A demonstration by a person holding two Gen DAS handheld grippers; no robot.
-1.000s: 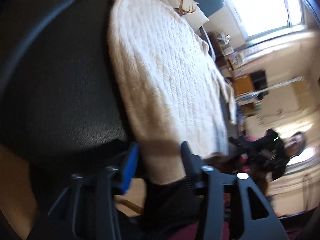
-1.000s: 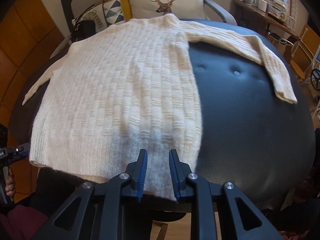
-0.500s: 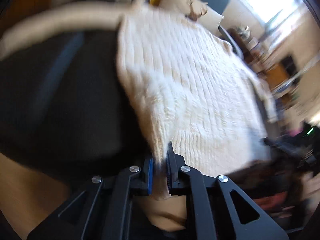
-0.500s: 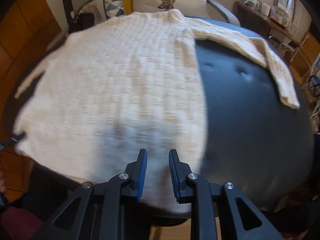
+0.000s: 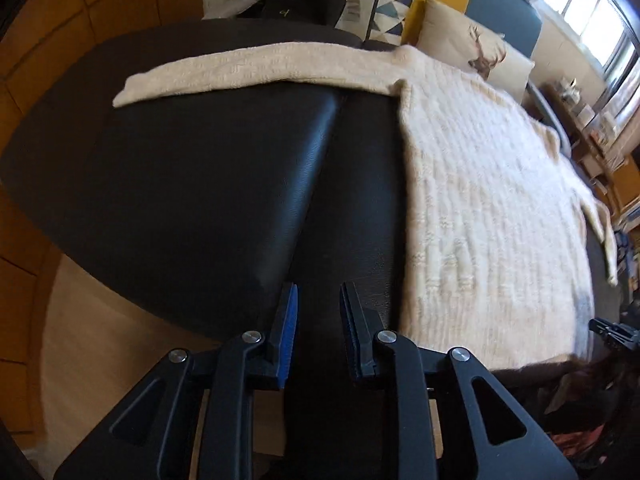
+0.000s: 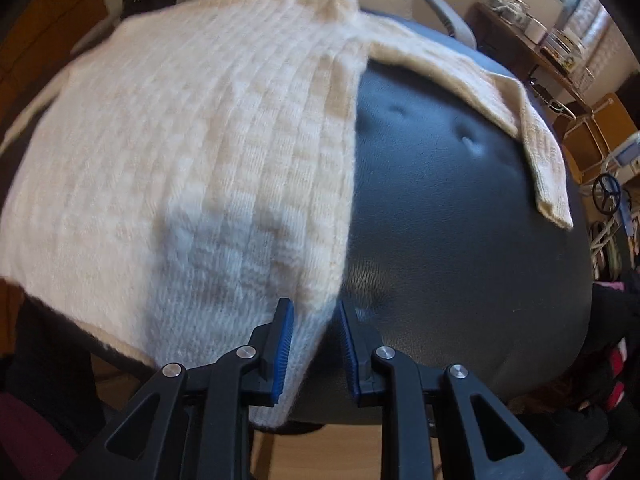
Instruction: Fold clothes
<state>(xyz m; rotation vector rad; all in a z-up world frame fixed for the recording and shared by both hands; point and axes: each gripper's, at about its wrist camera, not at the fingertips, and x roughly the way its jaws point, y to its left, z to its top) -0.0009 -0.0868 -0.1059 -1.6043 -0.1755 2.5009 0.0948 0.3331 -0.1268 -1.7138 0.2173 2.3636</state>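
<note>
- Lying flat on a dark leather ottoman [image 5: 224,184], the cream knitted sweater [image 5: 480,208] is spreading its body from about 12 o'clock down to 4 o'clock in the left wrist view.
- One sleeve [image 5: 248,70] is stretching out toward 10 o'clock across the far edge of the ottoman, and its cuff is resting on the leather.
- The left gripper [image 5: 318,320] is hovering at 6 o'clock over bare leather, just beside the left side edge of the sweater; its jaws are standing apart with a moderate gap and are holding nothing.
- In the right wrist view the sweater [image 6: 192,152] is filling the picture from 9 o'clock to 12 o'clock, and the other sleeve [image 6: 500,120] is running toward 2 o'clock, with its cuff lying on the ottoman [image 6: 460,240].
- The right gripper [image 6: 316,340] is sitting at 6 o'clock with the bottom right corner of the sweater between its blue pads [image 6: 283,344]; the jaws are still showing a gap, and the cloth is touching the left pad, but I cannot tell if the right pad is pressing it.
- Behind the ottoman, a deer cushion [image 5: 480,52] and a black handbag [image 5: 304,0] are sitting near 12 o'clock in the left wrist view.
</note>
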